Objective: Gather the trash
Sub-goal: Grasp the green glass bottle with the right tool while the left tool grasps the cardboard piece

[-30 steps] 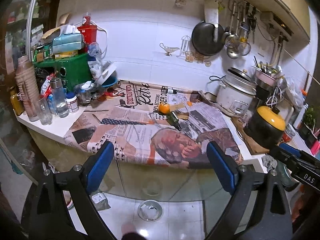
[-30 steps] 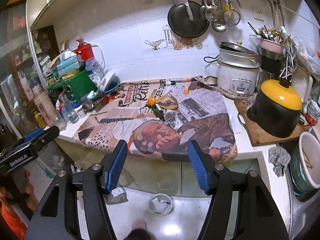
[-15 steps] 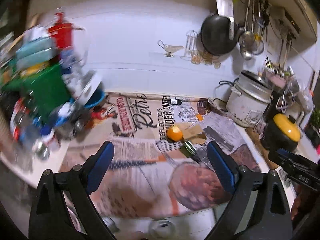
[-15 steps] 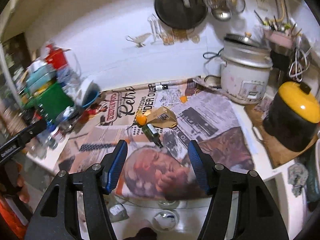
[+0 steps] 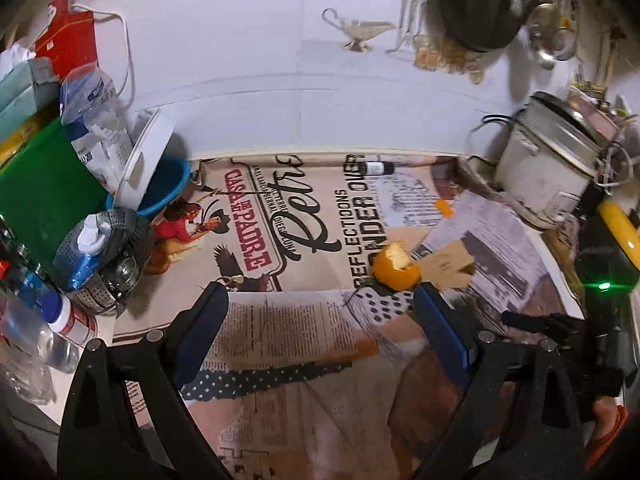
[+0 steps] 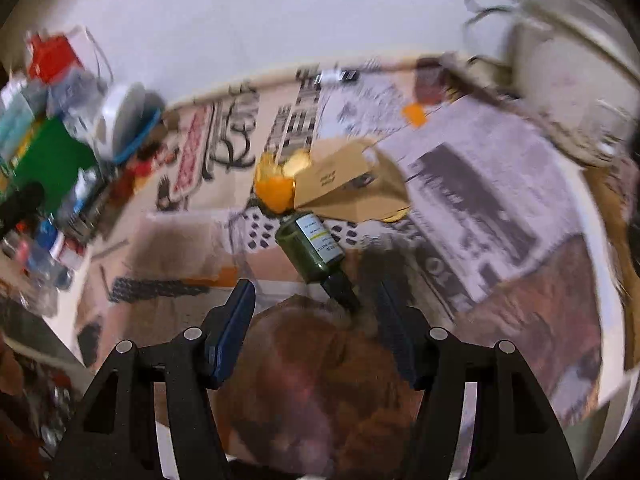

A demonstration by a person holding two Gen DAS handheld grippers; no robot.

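**Trash on a newspaper-covered counter, both grippers empty**

The counter (image 5: 96,364) is spread with newspaper sheets (image 5: 280,320) whose print reads "CASA DE PADRE" in red block letters, a looping black script word, and "REFLECTIONS UNDER OVER" in bold black capitals; the finer columns are too small to read.

Near the middle of the sheets lies the trash. An orange peel (image 5: 396,266), a hollow cup with a pale pithy inside, sits just beside a flat piece of brown cardboard (image 5: 448,268). In the right wrist view the same peel (image 6: 276,190) touches the cardboard (image 6: 344,184), which bears small dark print that cannot be read. A small dark green glass bottle (image 6: 314,250) lies on its side just in front of the peel, neck toward the camera, with a white label (its writing is blurred). A small orange scrap (image 6: 414,114) lies apart, toward the back edge.

The left gripper (image 5: 320,328) hangs over the front part of the paper, its blue-padded jaws spread wide with nothing between them. The right gripper (image 6: 314,322) has its jaws partly spread and empty too; the bottle's neck points into the gap without touching the pads.

Along the left edge stand a green box (image 5: 44,188), a blue bowl (image 5: 164,188) and a metal mesh basket (image 5: 116,256). A white rice cooker (image 5: 548,168) sits at the back right corner.
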